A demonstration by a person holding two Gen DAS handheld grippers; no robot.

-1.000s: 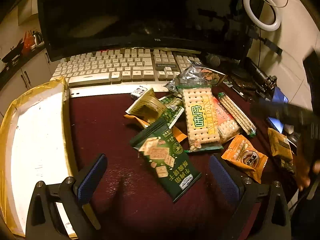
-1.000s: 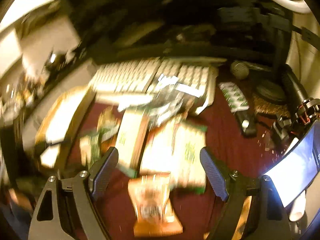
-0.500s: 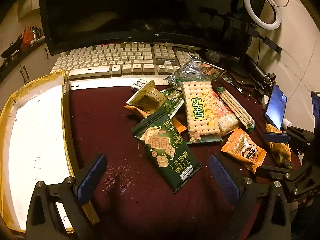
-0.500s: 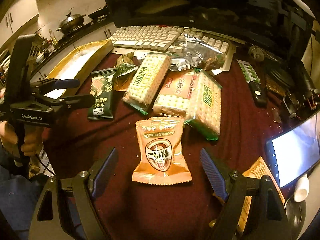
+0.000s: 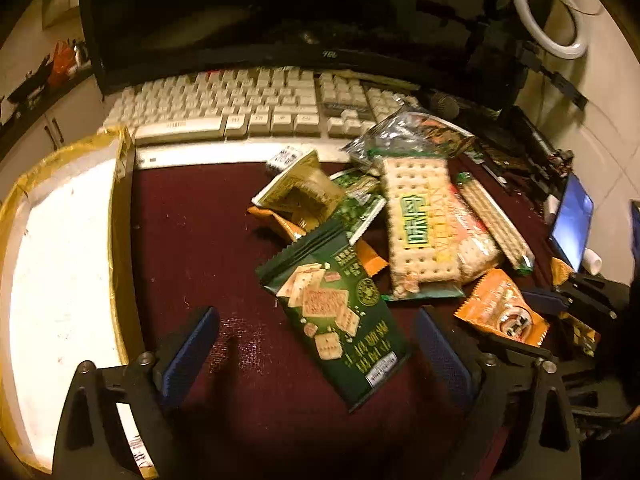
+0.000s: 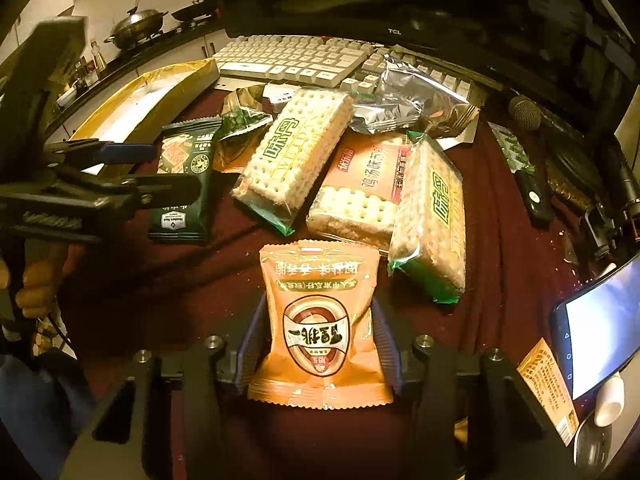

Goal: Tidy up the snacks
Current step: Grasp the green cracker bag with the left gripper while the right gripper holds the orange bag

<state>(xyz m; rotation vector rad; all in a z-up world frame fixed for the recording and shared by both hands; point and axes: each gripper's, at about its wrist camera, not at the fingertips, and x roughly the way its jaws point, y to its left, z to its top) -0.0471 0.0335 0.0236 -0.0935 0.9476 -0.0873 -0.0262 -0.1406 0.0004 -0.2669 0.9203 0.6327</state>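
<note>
Right wrist view only: right gripper [image 6: 318,344] jaws closing, pads pressing orange snack packet [image 6: 318,320]. Left gripper [image 5: 316,348] tilted down, jaws released, closing slightly over green cracker packet [image 5: 336,312].

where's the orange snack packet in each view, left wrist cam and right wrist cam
Left wrist: orange snack packet lies at lower right, beyond the left gripper's right finger.
Right wrist: the packet sits bottom centre, between the closing right gripper's pads.
Shared landmark: the dark green cracker bag.

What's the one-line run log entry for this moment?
right tongs: closing on orange foil snack packet | left tongs: open over dark green cracker packet | gold-rimmed tray: no snacks
</note>
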